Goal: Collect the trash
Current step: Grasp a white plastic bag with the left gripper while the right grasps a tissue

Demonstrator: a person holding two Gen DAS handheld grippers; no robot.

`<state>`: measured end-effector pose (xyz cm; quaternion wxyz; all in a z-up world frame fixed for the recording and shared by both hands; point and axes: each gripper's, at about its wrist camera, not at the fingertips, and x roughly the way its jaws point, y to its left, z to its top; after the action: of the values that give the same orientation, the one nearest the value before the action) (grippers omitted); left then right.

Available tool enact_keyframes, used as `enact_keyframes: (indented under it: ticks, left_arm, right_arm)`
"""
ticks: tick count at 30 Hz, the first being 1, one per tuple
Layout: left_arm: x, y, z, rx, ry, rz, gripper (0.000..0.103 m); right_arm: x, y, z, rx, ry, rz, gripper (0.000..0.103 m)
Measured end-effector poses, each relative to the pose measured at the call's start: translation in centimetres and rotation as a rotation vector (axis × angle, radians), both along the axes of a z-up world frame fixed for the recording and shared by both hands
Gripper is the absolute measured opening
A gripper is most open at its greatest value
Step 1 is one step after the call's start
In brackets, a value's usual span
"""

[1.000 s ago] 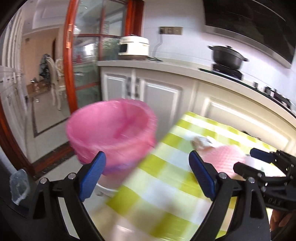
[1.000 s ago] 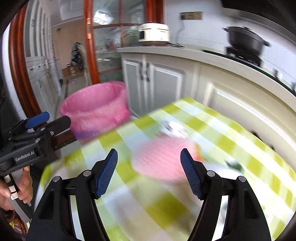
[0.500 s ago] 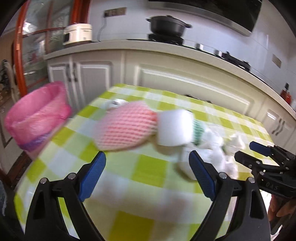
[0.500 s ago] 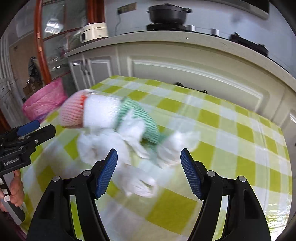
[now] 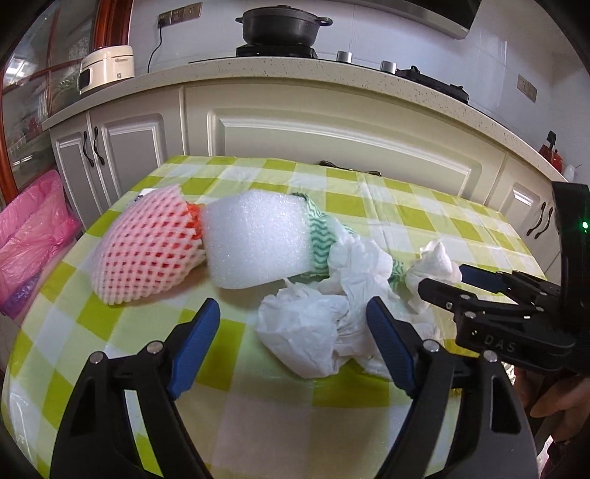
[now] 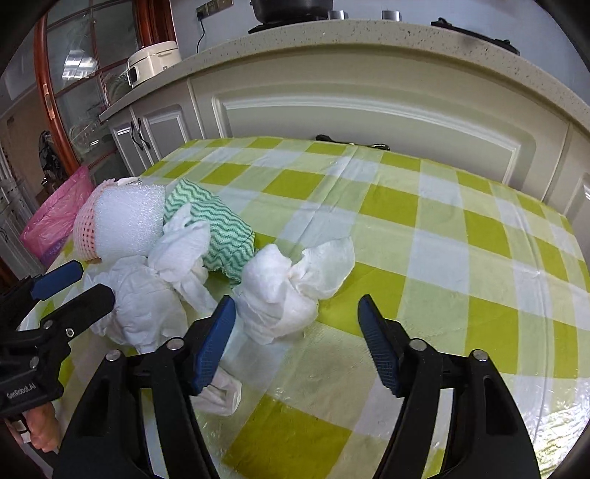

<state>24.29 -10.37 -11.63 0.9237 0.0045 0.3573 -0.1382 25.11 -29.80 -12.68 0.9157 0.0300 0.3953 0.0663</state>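
A heap of trash lies on the green-checked table [image 5: 424, 221]: a pink foam fruit net [image 5: 147, 250], a white foam sheet [image 5: 258, 243], a green wavy-striped cloth [image 6: 214, 221] and several crumpled white tissues [image 5: 313, 328] [image 6: 280, 291]. My left gripper [image 5: 291, 346] is open, just in front of the nearest tissue wad. My right gripper [image 6: 295, 342] is open, just before another tissue wad. Each gripper shows in the other's view, the right one [image 5: 461, 280] and the left one [image 6: 73, 283].
A bin lined with a pink bag [image 5: 29, 243] stands off the table's left end, also in the right wrist view [image 6: 55, 217]. Cream kitchen cabinets [image 5: 332, 136] run behind the table, with a rice cooker [image 5: 107, 70] and black pot [image 5: 280, 25] on the counter.
Both views have swung right from the pink bin to the trash heap on the table. Both grippers stay open and now sit close to the tissues.
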Motion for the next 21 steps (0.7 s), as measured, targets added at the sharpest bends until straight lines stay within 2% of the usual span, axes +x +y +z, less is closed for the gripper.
enact_keyframes:
  ticks: [1, 3, 6, 14, 18, 19, 21]
  left_arm:
    - [0.1, 0.0, -0.2, -0.003, 0.003, -0.005, 0.078]
    - [0.2, -0.1, -0.3, -0.008, 0.001, -0.008, 0.077]
    - [0.5, -0.5, -0.3, -0.011, 0.002, -0.019, 0.075]
    - [0.5, -1.4, -0.2, -0.042, 0.013, -0.043, 0.074]
    - [0.3, -2.2, -0.6, -0.013, 0.015, -0.067, 0.075]
    - [0.3, -2.3, -0.8, -0.004, 0.009, -0.070, 0.074]
    - [0.1, -2.5, -1.0, -0.015, 0.007, -0.094, 0.057]
  right_arm:
    - [0.1, -0.1, -0.2, 0.004, 0.005, 0.003, 0.054]
    - [0.3, -0.5, -0.5, 0.012, 0.015, 0.006, 0.034]
    - [-0.2, -1.0, -0.5, 0.005, 0.006, 0.001, 0.024]
    - [-1.6, -1.8, -0.2, -0.011, -0.017, -0.009, 0.019]
    - [-2.0, -1.9, -0.2, -0.005, -0.016, -0.008, 0.019]
    - [-2.1, -1.8, -0.2, -0.008, -0.016, -0.008, 0.019]
    - [-2.2, -1.8, -0.2, -0.010, -0.011, -0.008, 0.019]
